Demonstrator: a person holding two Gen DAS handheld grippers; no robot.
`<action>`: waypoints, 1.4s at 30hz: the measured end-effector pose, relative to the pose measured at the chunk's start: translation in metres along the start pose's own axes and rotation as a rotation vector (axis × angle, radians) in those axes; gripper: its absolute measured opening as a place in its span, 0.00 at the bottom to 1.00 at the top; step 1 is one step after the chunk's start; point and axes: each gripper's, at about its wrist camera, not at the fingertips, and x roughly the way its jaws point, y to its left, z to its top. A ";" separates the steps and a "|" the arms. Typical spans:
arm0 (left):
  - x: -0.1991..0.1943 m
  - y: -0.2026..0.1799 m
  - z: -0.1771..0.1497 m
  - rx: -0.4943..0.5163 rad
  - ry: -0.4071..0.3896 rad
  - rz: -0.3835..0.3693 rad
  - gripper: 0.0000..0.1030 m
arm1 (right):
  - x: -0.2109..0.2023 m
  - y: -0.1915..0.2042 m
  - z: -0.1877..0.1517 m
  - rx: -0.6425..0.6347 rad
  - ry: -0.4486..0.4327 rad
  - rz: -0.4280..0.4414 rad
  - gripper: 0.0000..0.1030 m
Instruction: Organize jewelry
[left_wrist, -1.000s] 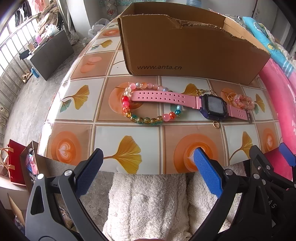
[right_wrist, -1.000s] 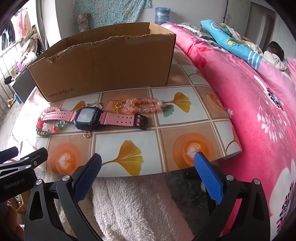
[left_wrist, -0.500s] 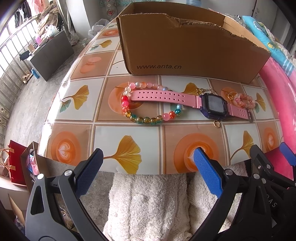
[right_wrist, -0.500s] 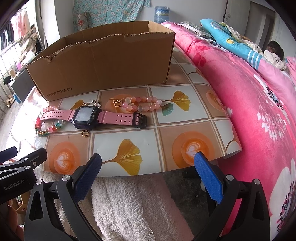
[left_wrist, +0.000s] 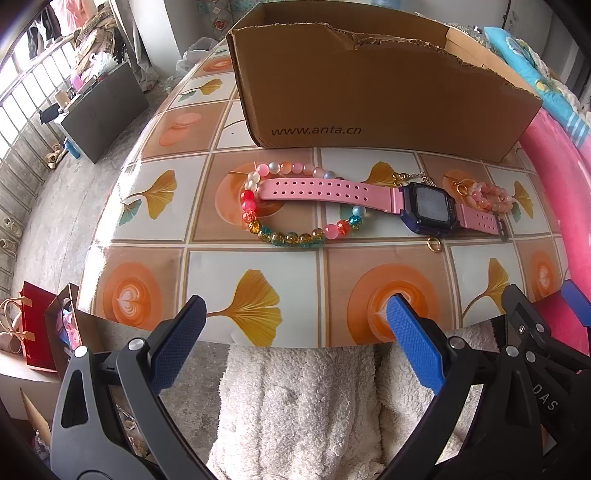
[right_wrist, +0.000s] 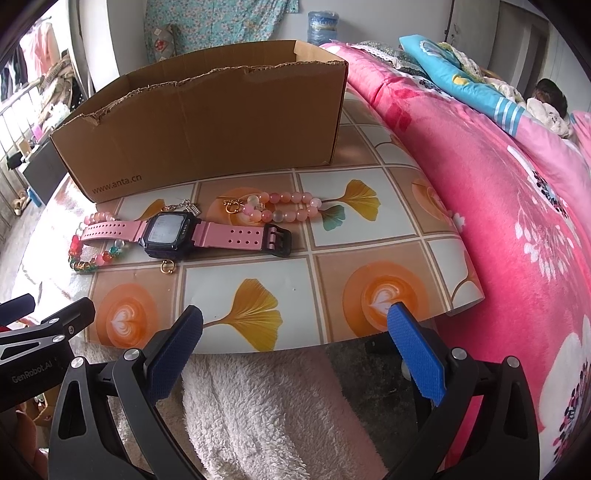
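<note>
Nearest: left gripper (left_wrist: 295, 332) and right gripper (right_wrist: 295, 332), jaws spread wide, holding nothing, at the table (left_wrist: 147, 236) edge. Mid-table: pink watch (right_wrist: 173, 232) lying flat across a multicoloured bead bracelet (left_wrist: 291, 236); pink bead bracelet (right_wrist: 288, 206) just behind. Farthest: open cardboard box (right_wrist: 207, 125).

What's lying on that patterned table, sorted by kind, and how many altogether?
Beaded bracelets: 2, multicoloured and pink
Watches: 1, pink strap
Small gold rings: 1
Chain pieces: 1
Cardboard boxes: 1
Total: 6
</note>
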 end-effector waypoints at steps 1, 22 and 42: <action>0.000 0.000 0.000 0.000 0.000 0.001 0.92 | 0.000 0.000 0.000 0.000 0.000 0.000 0.95; 0.002 0.000 -0.001 0.006 -0.001 0.017 0.92 | 0.002 -0.001 0.000 0.002 0.004 -0.004 0.95; -0.003 0.001 -0.013 0.052 -0.052 -0.037 0.92 | -0.003 -0.003 0.004 -0.013 -0.053 0.029 0.95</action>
